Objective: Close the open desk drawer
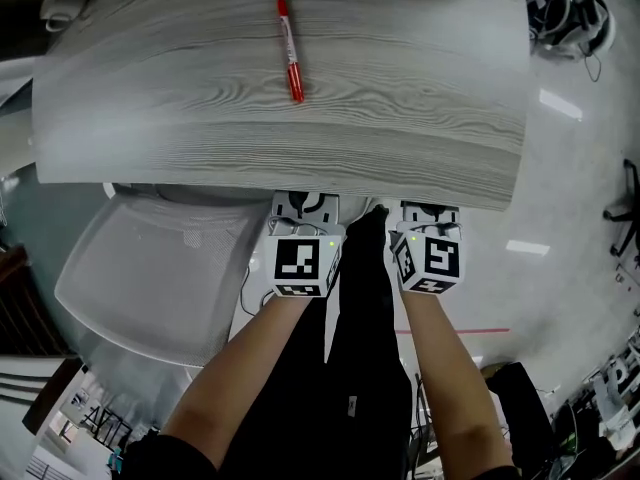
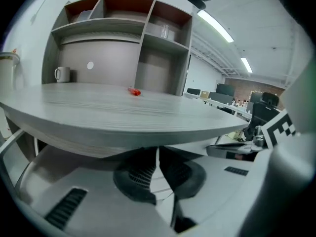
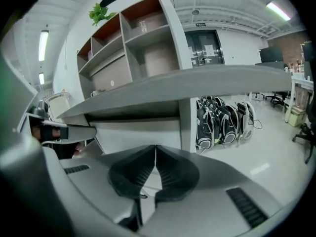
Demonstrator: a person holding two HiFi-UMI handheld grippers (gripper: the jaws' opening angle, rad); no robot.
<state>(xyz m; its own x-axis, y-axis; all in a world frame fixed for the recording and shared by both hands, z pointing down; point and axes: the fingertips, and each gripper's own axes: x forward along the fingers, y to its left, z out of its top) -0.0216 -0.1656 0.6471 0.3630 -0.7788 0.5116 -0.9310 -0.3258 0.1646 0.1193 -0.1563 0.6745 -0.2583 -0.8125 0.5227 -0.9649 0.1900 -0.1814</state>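
Note:
The grey wood-grain desk top [image 1: 180, 98] fills the upper head view; no open drawer shows in it. Both grippers sit side by side at the desk's front edge, their tips tucked just under it. My left gripper [image 1: 305, 208] has its dark pads together with nothing between them [image 2: 158, 152], just below the desk's edge [image 2: 148, 132]. My right gripper [image 1: 430, 213] is likewise shut and empty [image 3: 156, 149], pointing at a white panel [image 3: 138, 132] under the desk top [image 3: 197, 83]. Whether that panel is the drawer front I cannot tell.
A red marker [image 1: 290, 50] lies on the desk top. A white chair [image 1: 150, 268] stands left of my arms. Behind the desk are a shelf unit [image 2: 118, 38] and a white mug [image 2: 62, 73]. Several bags [image 3: 224, 122] stand on the floor to the right.

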